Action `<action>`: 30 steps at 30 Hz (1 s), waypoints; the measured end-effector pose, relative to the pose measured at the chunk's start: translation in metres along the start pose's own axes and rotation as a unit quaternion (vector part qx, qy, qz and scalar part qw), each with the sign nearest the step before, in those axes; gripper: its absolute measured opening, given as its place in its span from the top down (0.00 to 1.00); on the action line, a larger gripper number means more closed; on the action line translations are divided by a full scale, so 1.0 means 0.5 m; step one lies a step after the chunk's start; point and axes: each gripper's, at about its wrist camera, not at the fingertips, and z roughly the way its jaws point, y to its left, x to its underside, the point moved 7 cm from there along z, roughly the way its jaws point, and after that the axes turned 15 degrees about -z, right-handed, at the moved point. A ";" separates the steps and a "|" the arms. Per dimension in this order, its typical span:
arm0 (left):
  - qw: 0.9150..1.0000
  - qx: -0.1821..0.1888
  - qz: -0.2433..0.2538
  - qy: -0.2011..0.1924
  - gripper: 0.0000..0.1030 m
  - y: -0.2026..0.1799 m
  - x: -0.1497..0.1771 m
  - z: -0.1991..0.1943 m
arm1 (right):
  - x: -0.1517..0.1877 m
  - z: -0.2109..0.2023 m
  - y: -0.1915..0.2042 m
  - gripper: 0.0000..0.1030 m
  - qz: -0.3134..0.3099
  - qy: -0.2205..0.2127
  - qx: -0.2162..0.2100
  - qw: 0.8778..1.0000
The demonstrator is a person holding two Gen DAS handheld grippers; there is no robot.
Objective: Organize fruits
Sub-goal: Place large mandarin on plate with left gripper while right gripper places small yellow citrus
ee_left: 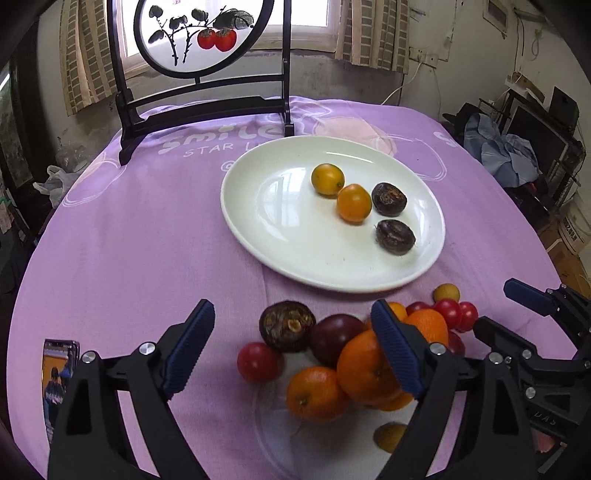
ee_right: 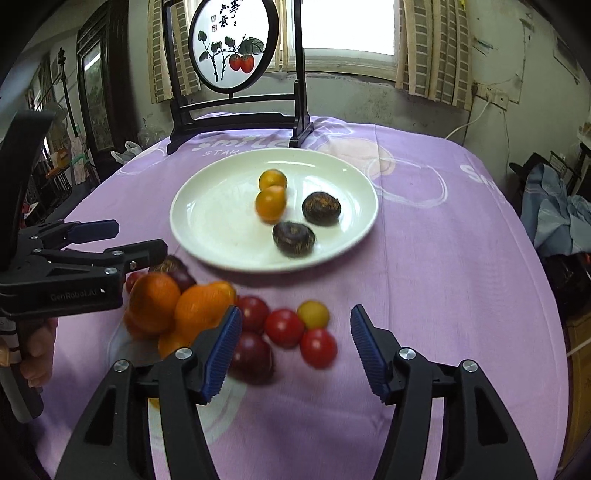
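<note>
Purple tablecloth [ee_right: 424,258] covers the round table; nearest, left gripper [ee_left: 291,350] and right gripper [ee_right: 295,347] both hang with jaws apart and empty over a loose fruit pile [ee_right: 192,314] of oranges, red tomatoes and dark fruits on the cloth. Beyond, white plate [ee_left: 266,206] holds two yellow fruits [ee_left: 327,179] and two dark brown fruits [ee_left: 389,199]; painted screen [ee_left: 201,35] stands at the far edge.

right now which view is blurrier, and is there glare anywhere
Right wrist view: the piled fruit and one yellow-orange fruit on the white plate look motion-smeared. Left wrist view: sharper; window light glares off the plate. Both views: fisheye bends the edges.
</note>
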 end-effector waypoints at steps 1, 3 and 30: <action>1.000 0.002 -0.004 -0.007 0.17 0.005 0.007 -0.009 | 0.009 -0.005 0.003 0.40 0.004 -0.001 -0.002 1.000; 1.000 0.002 -0.007 -0.012 0.14 0.011 0.018 -0.024 | 0.026 -0.017 0.010 0.39 0.009 -0.004 -0.005 1.000; 0.996 0.024 0.084 0.023 0.41 -0.051 0.103 0.003 | 0.084 -0.032 0.047 0.37 0.029 -0.012 -0.056 0.998</action>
